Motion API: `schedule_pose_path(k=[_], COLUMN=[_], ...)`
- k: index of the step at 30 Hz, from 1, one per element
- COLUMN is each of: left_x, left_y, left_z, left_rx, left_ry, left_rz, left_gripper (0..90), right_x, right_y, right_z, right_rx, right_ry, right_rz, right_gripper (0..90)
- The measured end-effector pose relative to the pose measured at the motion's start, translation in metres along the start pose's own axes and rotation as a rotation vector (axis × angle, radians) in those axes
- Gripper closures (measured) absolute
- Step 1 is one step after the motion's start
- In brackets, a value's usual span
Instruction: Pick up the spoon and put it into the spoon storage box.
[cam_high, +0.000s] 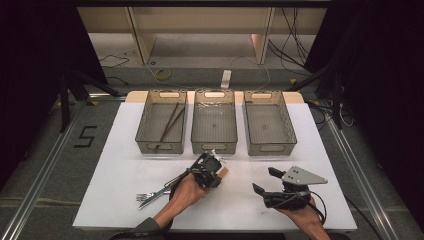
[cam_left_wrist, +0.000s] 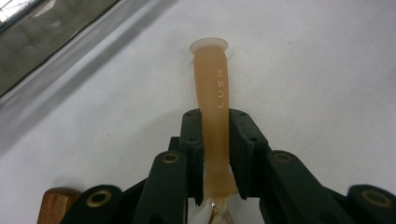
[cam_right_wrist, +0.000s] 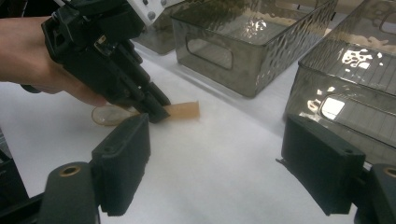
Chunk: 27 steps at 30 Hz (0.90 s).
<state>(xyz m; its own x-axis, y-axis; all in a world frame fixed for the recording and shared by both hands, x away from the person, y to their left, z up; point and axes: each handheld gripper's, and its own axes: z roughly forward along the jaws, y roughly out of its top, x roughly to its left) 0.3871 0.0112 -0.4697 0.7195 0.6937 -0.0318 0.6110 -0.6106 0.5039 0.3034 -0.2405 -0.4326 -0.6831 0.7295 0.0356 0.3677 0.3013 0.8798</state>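
We find the left gripper clamped on a translucent amber plastic-handled spoon, handle projecting ahead of its jaws over the white tabletop. The right gripper is wide open, empty. We judge binning outstanding.

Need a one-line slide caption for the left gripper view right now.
Left gripper closed on the translucent amber handle of a spoon lying on the white table.

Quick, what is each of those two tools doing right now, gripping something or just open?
Left tool: closed on the handle of a translucent spoon, at the white table.
Right tool: open, holding nothing.
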Motion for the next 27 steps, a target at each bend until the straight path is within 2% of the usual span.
schedule_pose_path(k=[5, 7, 13, 18, 27], left_x=[-0.001, -0.002, 0.003, 0.011, 0.029], left_y=[0.000, 0.001, 0.004, 0.007, 0.011], left_z=[-0.001, -0.002, -0.014, -0.026, -0.048], left_rx=[-0.004, -0.011, -0.057, -0.097, -0.170], left_ry=[-0.035, -0.035, -0.070, -0.062, -0.072], left_rz=[0.004, 0.012, -0.003, -0.005, -0.041], left_gripper=[76.3, 76.4, 76.5, 76.5, 76.5], right_x=[0.000, -0.001, -0.001, -0.001, -0.001], right_y=[0.000, 0.000, 0.001, 0.001, 0.001], right_z=[0.000, -0.001, -0.002, -0.002, -0.002], right_rx=[0.000, -0.003, -0.009, -0.008, -0.010], right_ry=[-0.003, -0.005, -0.006, -0.003, -0.003], right_rz=[-0.004, -0.002, -0.002, -0.003, -0.002], right_gripper=[24.7, 24.8, 24.9, 25.1, 25.0])
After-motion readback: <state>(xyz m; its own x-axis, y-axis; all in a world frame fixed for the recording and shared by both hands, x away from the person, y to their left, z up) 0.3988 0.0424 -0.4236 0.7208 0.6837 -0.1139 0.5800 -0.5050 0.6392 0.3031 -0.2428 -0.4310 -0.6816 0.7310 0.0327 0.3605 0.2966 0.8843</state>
